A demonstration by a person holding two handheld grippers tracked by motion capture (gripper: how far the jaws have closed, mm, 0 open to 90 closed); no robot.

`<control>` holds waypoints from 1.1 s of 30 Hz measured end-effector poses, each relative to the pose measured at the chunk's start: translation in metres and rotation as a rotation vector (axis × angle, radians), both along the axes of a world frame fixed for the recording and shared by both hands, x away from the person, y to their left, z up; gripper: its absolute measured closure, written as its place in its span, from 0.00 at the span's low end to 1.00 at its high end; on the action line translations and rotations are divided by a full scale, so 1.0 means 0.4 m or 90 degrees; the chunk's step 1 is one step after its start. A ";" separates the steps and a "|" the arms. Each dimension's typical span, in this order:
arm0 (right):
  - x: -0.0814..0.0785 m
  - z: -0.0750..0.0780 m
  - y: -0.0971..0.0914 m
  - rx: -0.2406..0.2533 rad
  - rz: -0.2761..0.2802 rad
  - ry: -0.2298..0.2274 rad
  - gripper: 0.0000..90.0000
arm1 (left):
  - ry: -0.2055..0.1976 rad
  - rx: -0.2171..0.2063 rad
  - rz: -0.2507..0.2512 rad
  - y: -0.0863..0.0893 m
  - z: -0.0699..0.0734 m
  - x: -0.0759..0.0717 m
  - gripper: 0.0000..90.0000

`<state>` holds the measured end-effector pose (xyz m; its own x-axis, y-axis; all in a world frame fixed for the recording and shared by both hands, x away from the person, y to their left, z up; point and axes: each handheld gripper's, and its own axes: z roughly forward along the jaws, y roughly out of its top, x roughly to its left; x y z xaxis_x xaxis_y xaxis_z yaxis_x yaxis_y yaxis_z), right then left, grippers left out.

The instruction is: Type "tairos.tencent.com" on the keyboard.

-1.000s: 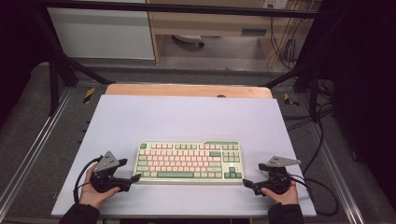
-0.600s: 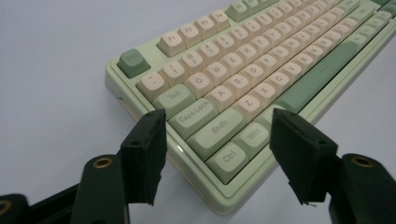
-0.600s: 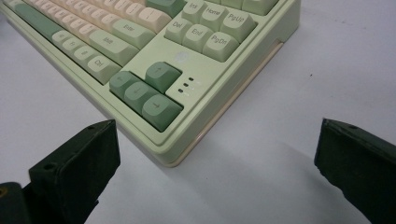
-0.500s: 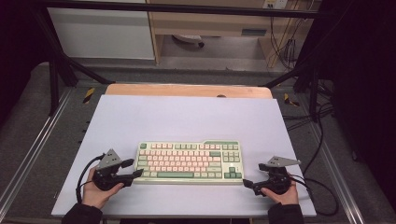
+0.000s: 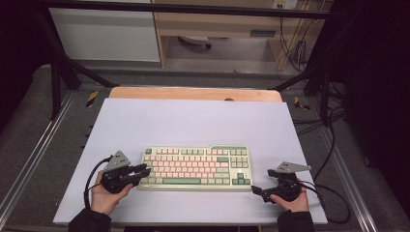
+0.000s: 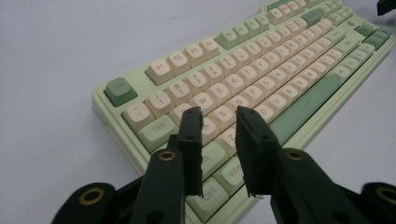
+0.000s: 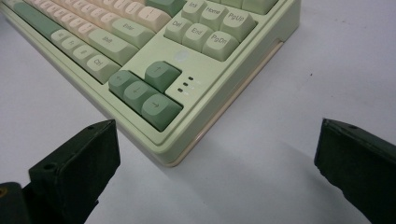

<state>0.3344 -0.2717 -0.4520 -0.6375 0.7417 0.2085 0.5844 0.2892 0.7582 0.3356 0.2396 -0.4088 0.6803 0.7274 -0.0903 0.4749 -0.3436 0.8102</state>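
A pale green keyboard (image 5: 196, 167) with cream and green keys lies flat on the white table top (image 5: 193, 121), near its front edge. My left gripper (image 5: 144, 170) reaches over the keyboard's left end. In the left gripper view its jaws (image 6: 218, 114) hover above the keys near Tab and A (image 6: 261, 70). They have just been closing and stand a narrow gap apart with nothing between them. My right gripper (image 5: 256, 190) rests on the table at the keyboard's front right corner. Its jaws (image 7: 217, 135) stand wide open, facing the arrow keys (image 7: 149, 91).
A wooden strip (image 5: 193, 93) runs along the table's far edge. Black frame posts (image 5: 58, 72) stand at both sides, and cables (image 5: 333, 121) hang at the right. Bare white surface lies behind the keyboard.
The left gripper's jaws have narrowed, and the gripper has shifted slightly toward the keyboard's left end. The right gripper and the keyboard have not moved.
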 end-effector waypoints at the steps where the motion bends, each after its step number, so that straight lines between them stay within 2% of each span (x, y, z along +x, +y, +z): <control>1: 0.000 0.000 0.000 0.000 0.000 0.000 0.01 | 0.000 0.002 0.000 -0.003 0.000 0.001 0.81; 12: 0.000 -0.002 0.002 0.002 0.001 -0.002 0.01 | 0.010 0.003 -0.007 -0.037 0.001 0.023 0.98; 33: -0.001 -0.002 0.002 0.001 0.002 0.000 0.01 | 0.020 0.010 -0.035 -0.148 -0.004 0.068 1.00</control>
